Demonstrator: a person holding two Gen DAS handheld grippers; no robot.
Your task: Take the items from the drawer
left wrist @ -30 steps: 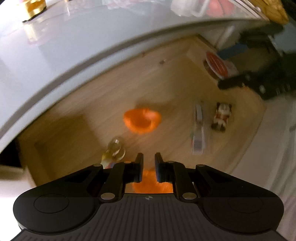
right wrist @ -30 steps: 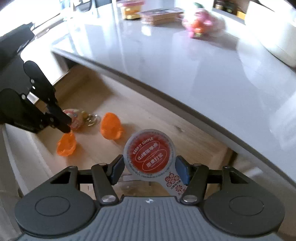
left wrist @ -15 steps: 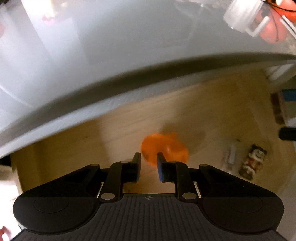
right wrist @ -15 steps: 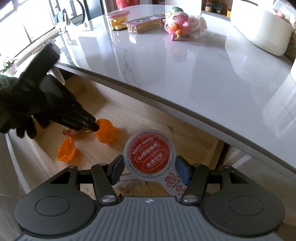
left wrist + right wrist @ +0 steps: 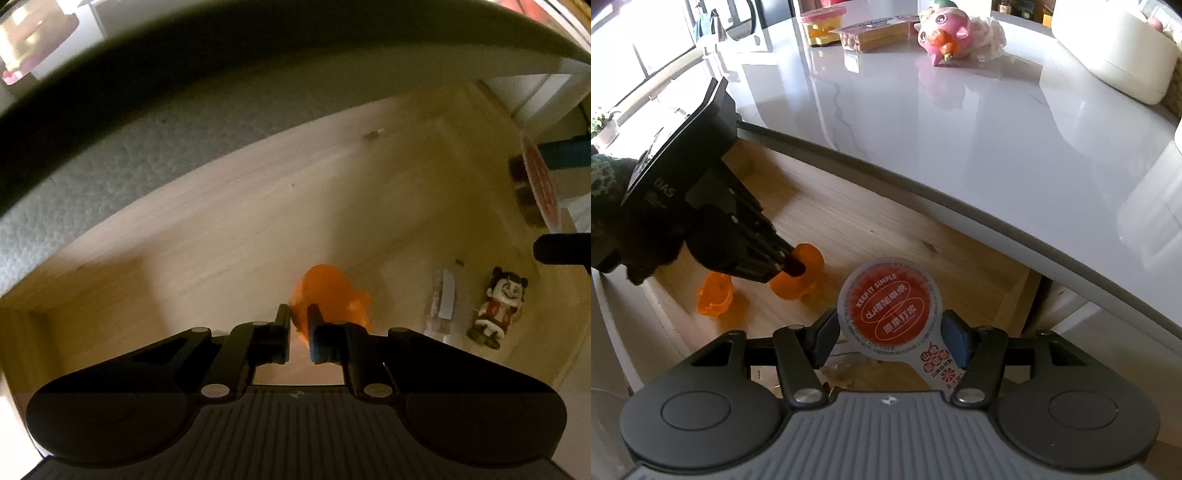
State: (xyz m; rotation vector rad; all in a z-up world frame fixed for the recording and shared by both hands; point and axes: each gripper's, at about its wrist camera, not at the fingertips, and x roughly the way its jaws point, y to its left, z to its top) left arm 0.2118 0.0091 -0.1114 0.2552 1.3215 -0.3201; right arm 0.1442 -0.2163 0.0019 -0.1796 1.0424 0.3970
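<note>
In the space of a second the left tool (image 5: 792, 266) has come down from hovering over the open drawer (image 5: 886, 236) and its two black fingers now stand on either side of the rim of an orange cup-like piece (image 5: 798, 277), which sits on the drawer floor toward the left end; in the left wrist view the fingers show only a narrow gap with the orange wall between them, so they look closed on it, though whether the grip is firm cannot be told from here. A second orange piece (image 5: 714, 295) lies just beside it, nearer the drawer's left front corner, untouched. That shift means the left side has gone from searching to taking, and the likely next step is a lift clear of the drawer and up under the overhanging edge of the white surface (image 5: 960, 122) (the edge looms close above in the left wrist view, so the way out is tight). Further right on the drawer floor a small cartoon figurine (image 5: 496, 306) and a pale flat packet (image 5: 443, 299) are not yet taken. The right tool (image 5: 890, 338) has not changed: its blue pads stay clamped on a round red-lidded snack cup (image 5: 890, 314), held above the drawer's front edge and not yet set down.
</note>
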